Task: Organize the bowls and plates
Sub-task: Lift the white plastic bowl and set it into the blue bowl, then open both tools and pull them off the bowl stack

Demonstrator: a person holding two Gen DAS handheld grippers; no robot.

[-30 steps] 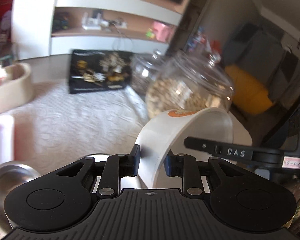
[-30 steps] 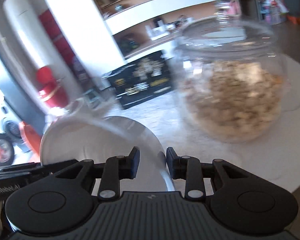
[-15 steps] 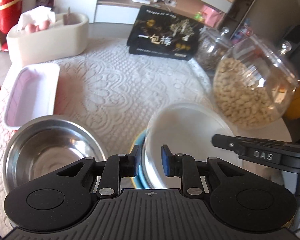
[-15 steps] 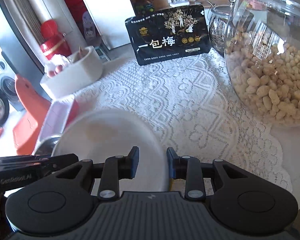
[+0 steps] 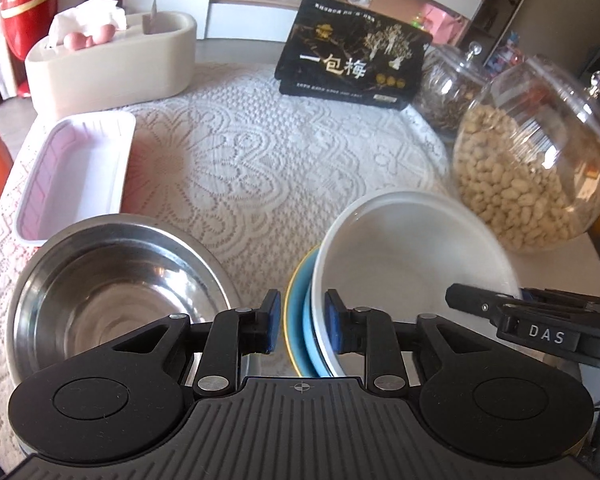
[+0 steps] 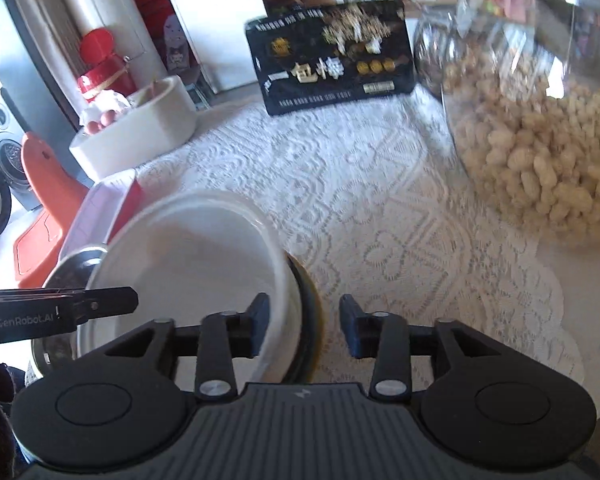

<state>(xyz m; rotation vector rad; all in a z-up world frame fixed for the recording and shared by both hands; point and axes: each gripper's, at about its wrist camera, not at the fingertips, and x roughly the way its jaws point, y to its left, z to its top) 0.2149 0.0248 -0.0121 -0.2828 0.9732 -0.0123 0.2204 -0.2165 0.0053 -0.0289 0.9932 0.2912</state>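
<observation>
White bowl (image 5: 412, 264) nested in blue dish (image 5: 300, 312) on lace cloth (image 5: 260, 168), near table edge, just beside steel bowl (image 5: 112, 292) and near peanut jar (image 5: 536, 160). Left gripper (image 5: 300, 322) straddling near rims of bowl and dish, fingers parted with a visible gap each side, gripping nothing. Right gripper (image 6: 302, 326) likewise spread across the opposite rim, one finger inside the bowl, one outside the dish, no squeeze apparent.

Judged as the release after stacking. To finish well: open both sets of fingers fully before moving; draw each gripper straight back and slightly up along its own fingers so pads clear the rim without dragging the bowl sideways. Watch for tilt: white bowl looks seated a little off-centre in the dish, so a snag could rock it. Mind the jar and steel bowl close by when pulling away
</observation>
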